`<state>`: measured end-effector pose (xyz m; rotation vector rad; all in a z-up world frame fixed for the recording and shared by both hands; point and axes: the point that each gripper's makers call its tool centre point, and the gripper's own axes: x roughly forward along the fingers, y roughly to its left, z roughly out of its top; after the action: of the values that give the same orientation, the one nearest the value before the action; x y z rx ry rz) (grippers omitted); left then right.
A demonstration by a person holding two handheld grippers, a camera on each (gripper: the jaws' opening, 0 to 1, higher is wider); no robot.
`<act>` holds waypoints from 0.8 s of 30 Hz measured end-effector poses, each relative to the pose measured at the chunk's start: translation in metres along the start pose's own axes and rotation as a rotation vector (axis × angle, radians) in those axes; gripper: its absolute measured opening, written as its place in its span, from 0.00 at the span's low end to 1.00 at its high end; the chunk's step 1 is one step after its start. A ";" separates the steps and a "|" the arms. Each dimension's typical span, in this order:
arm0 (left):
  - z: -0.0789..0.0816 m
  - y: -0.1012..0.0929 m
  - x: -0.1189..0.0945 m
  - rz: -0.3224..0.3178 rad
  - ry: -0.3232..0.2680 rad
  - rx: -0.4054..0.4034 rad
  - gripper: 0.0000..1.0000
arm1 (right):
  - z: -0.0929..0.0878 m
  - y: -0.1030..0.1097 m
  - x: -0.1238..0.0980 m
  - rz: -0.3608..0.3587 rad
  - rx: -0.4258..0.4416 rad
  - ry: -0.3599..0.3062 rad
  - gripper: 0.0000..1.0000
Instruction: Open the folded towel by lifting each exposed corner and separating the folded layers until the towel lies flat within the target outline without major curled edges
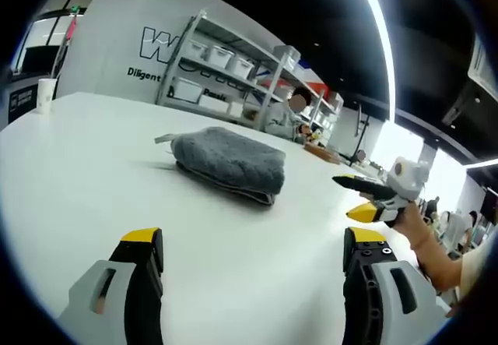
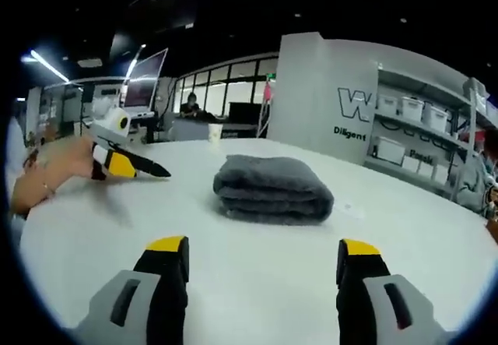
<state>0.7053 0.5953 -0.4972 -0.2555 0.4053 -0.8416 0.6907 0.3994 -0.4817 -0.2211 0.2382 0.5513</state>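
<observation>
Folded grey towel on white table, shelving behind, both tools released, left tool, right tool

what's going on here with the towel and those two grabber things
A person holds a two-jaw gripper in each hand over a white table. The grey towel lies folded, untouched. The left gripper and right gripper both hang open, short of the towel, so unfolding has not begun.
</observation>
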 end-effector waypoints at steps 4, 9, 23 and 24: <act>0.002 -0.002 -0.001 -0.009 -0.008 0.003 0.94 | 0.002 0.007 0.003 0.006 0.010 -0.032 0.71; 0.002 -0.003 -0.001 -0.012 -0.007 0.009 0.94 | 0.003 0.021 0.009 0.031 -0.005 -0.047 0.69; 0.008 -0.005 -0.004 0.010 0.009 0.106 0.94 | 0.006 0.036 0.026 0.075 -0.007 -0.029 0.63; 0.008 -0.004 -0.005 0.019 0.015 0.114 0.94 | 0.008 0.038 0.028 0.080 -0.005 -0.031 0.63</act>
<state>0.7036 0.5968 -0.4874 -0.1392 0.3713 -0.8453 0.6948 0.4464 -0.4875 -0.2081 0.2164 0.6339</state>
